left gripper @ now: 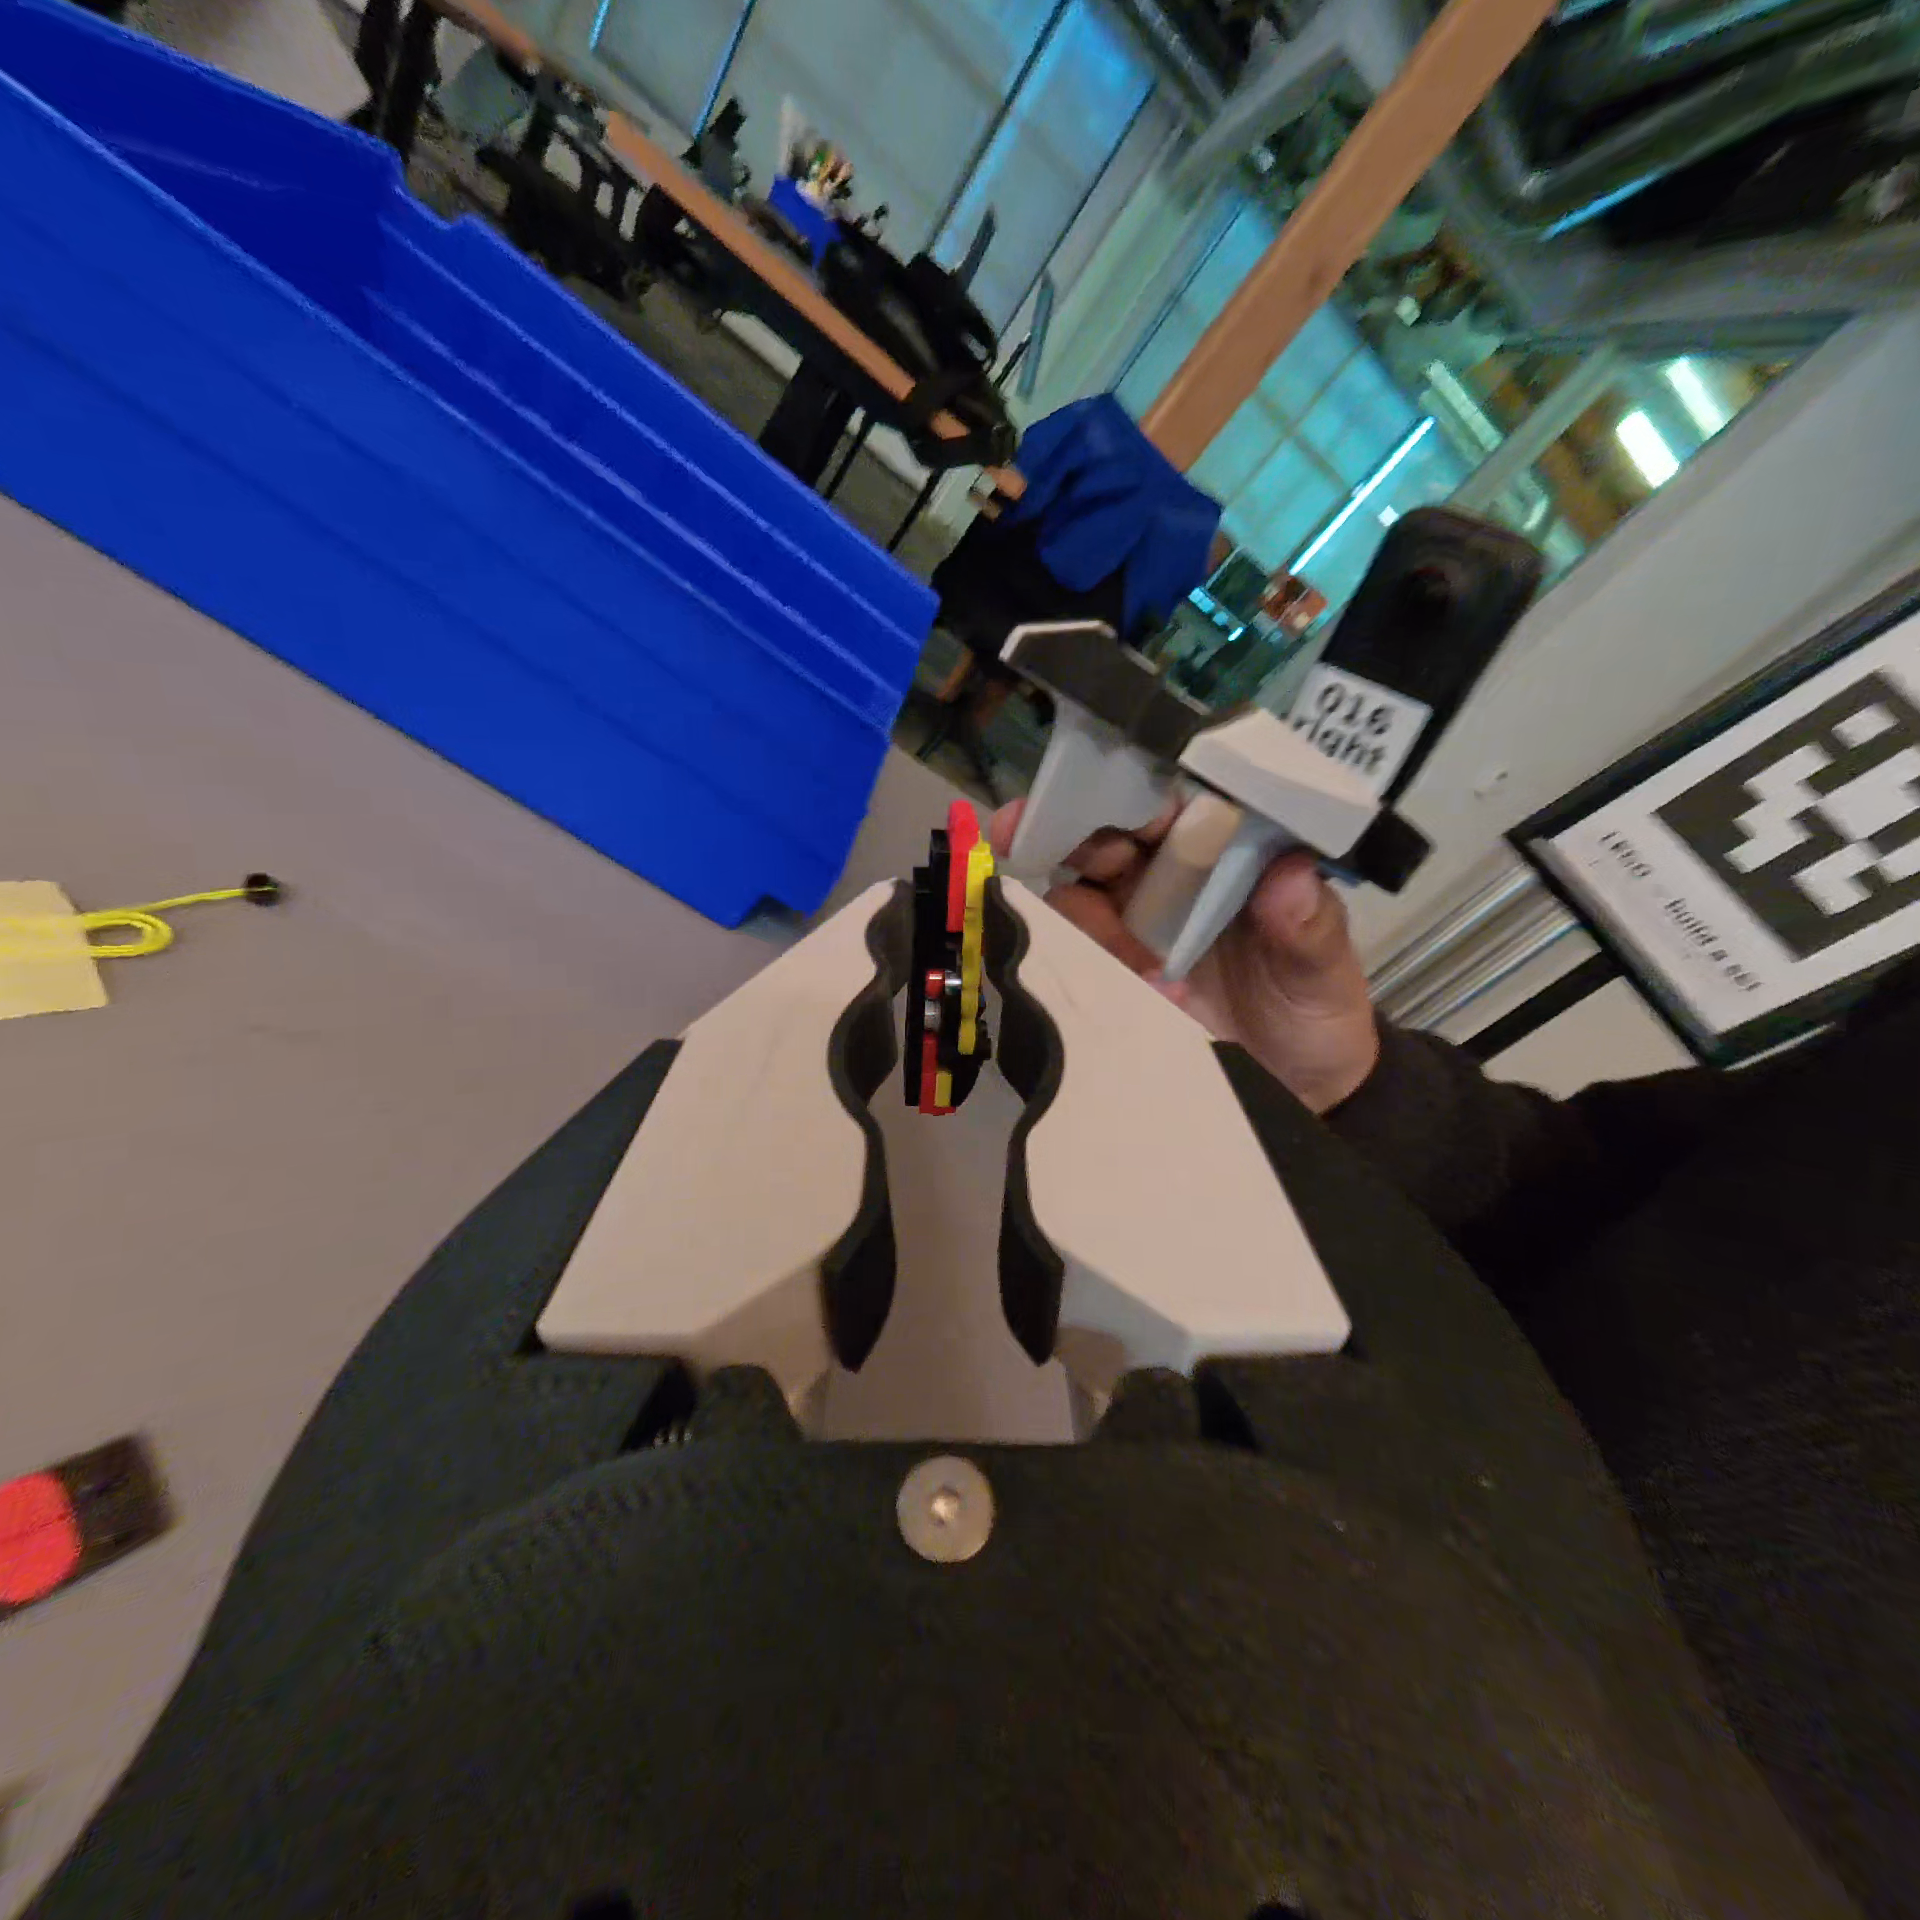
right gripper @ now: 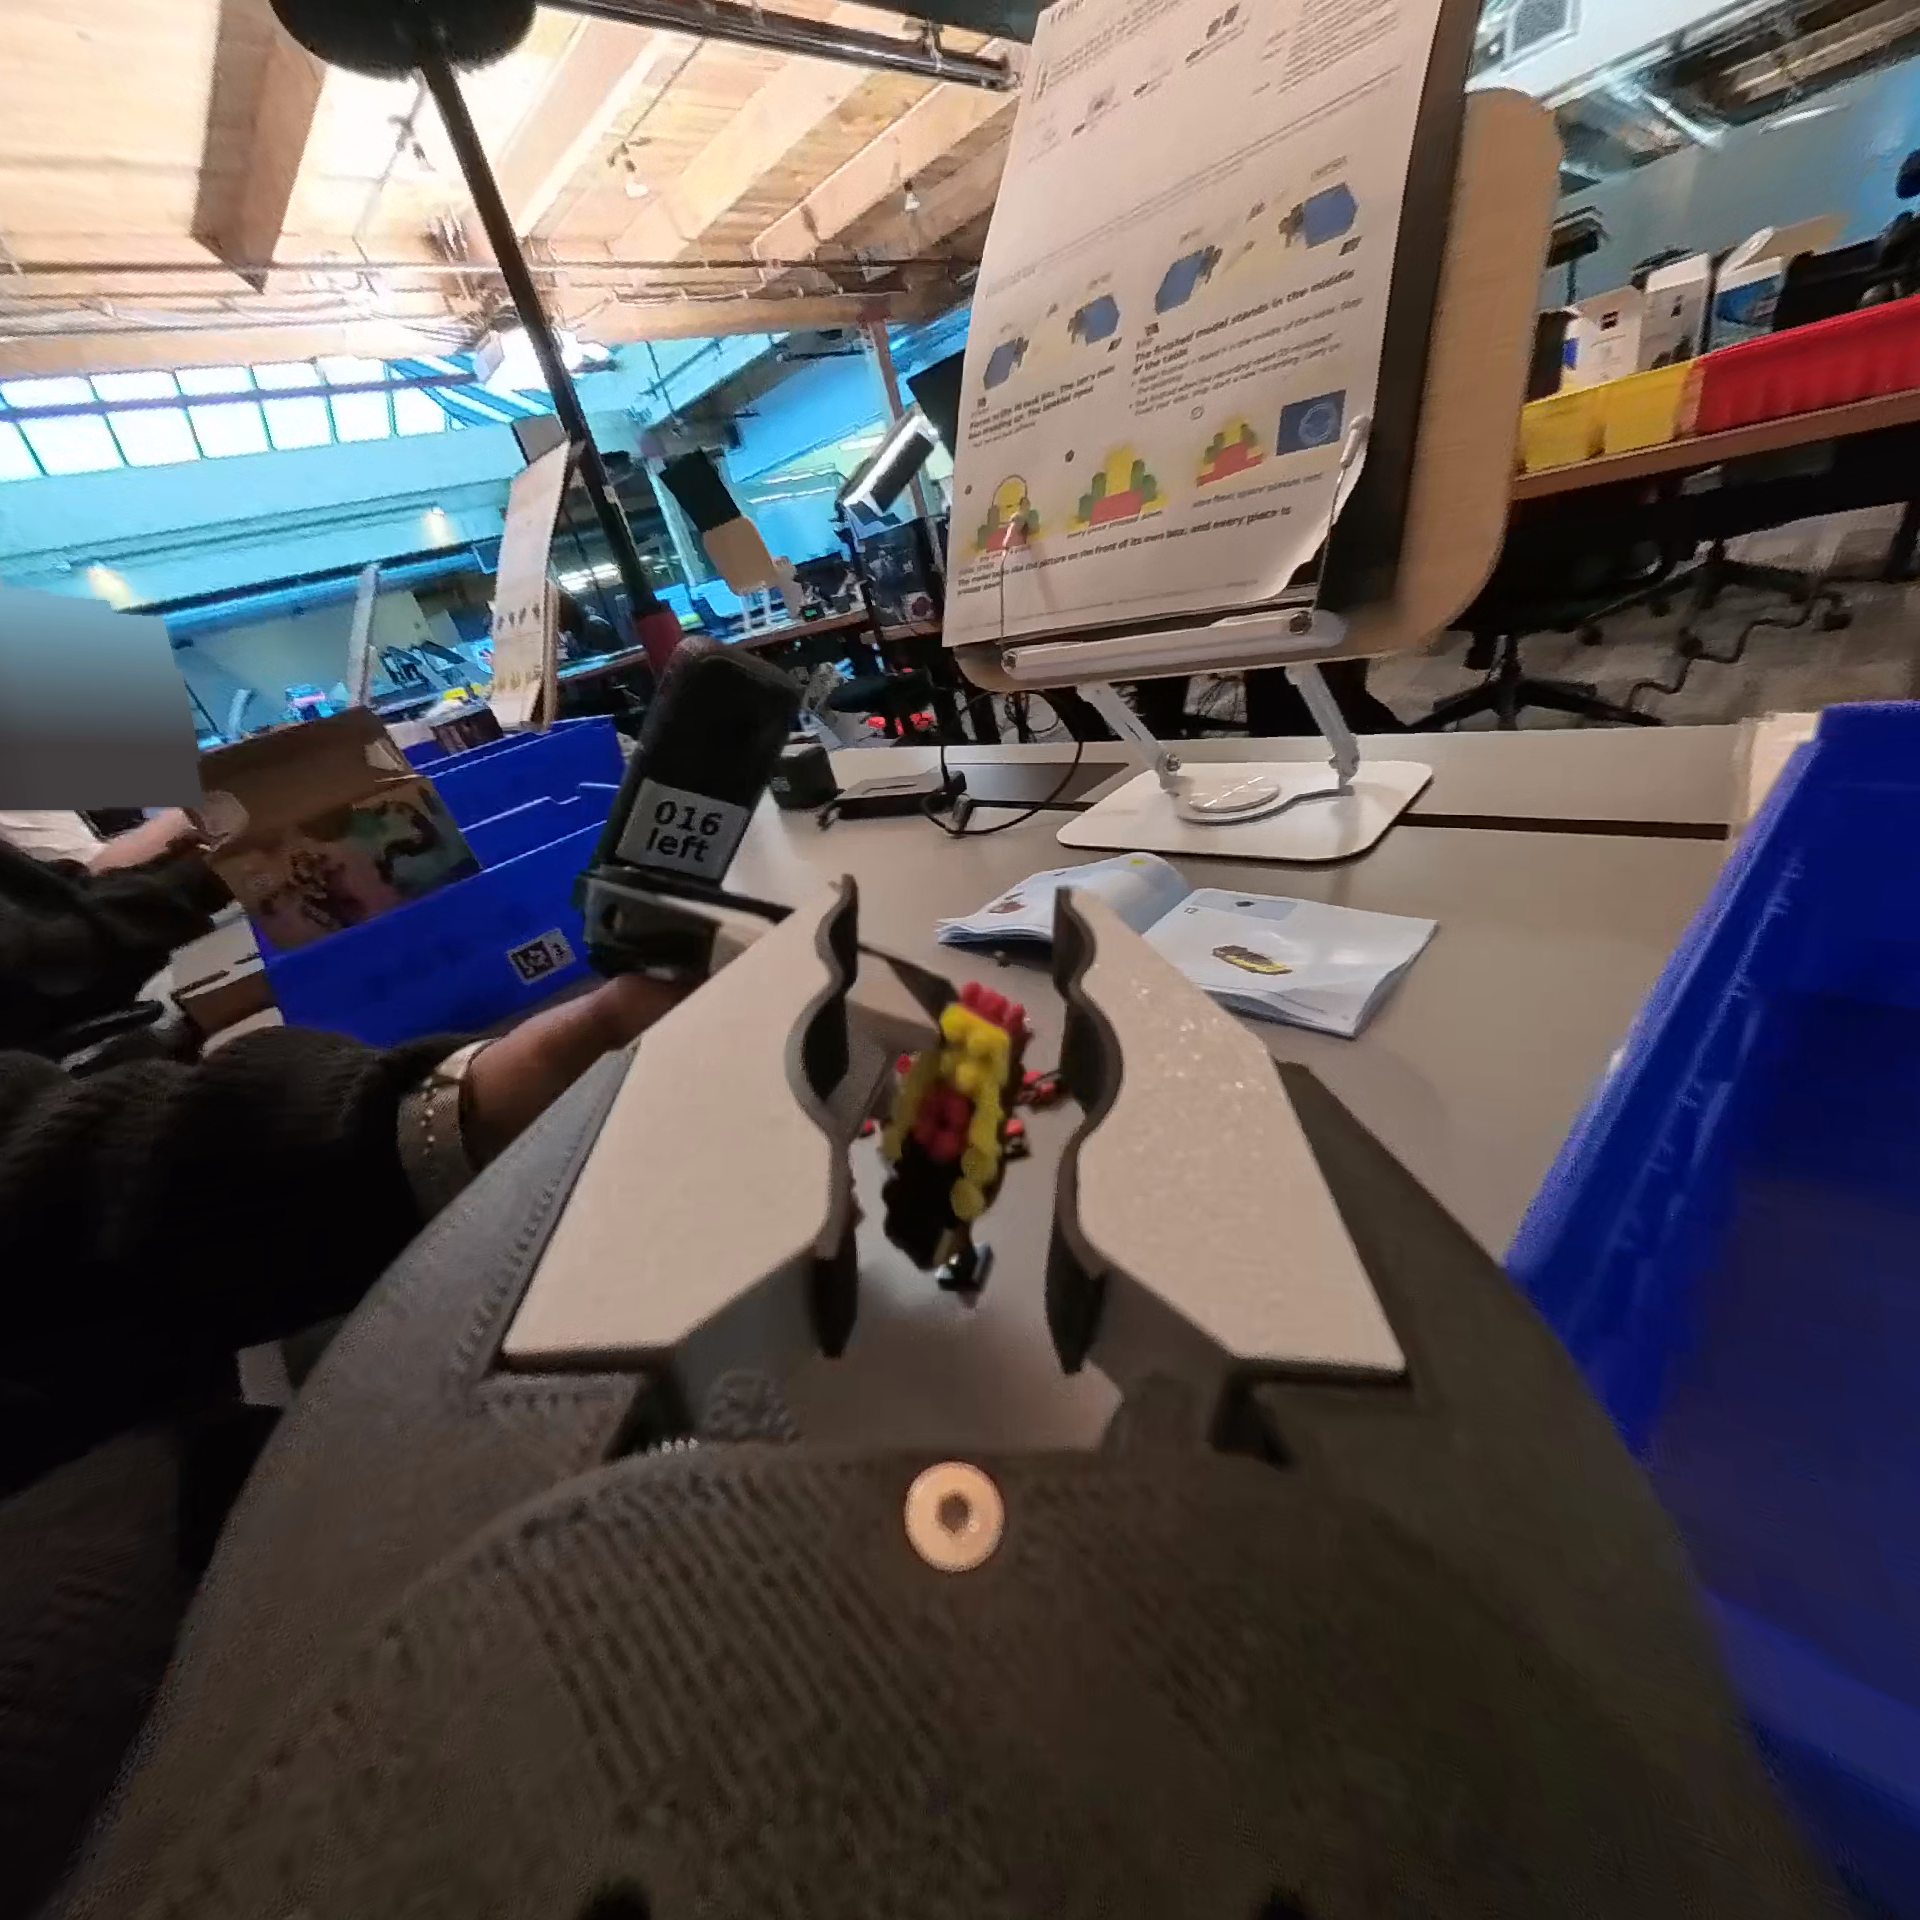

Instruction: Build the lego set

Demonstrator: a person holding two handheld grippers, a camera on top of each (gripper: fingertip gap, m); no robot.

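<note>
My left gripper [left gripper: 948, 894] is shut on a flat black, yellow and red lego model [left gripper: 951, 987], held edge-on above the grey table [left gripper: 312, 1039]. In the right wrist view the model [right gripper: 961, 1112] shows its studded face, with one left finger [right gripper: 883, 992] behind it. My right gripper [right gripper: 956, 899] is open, its fingers on either side of the model and apart from it. It shows in the left wrist view [left gripper: 1101, 883] just right of the model, in a hand.
A large blue bin [left gripper: 416, 468] stands at the left, another [right gripper: 1766, 1143] close on the right. An open booklet [right gripper: 1247, 945] lies on the table before a stand with an instruction sheet [right gripper: 1195, 364]. A yellow tag [left gripper: 42, 945] and a red-black piece [left gripper: 62, 1517] lie left. Tip to tip, the grippers are about 4 cm apart.
</note>
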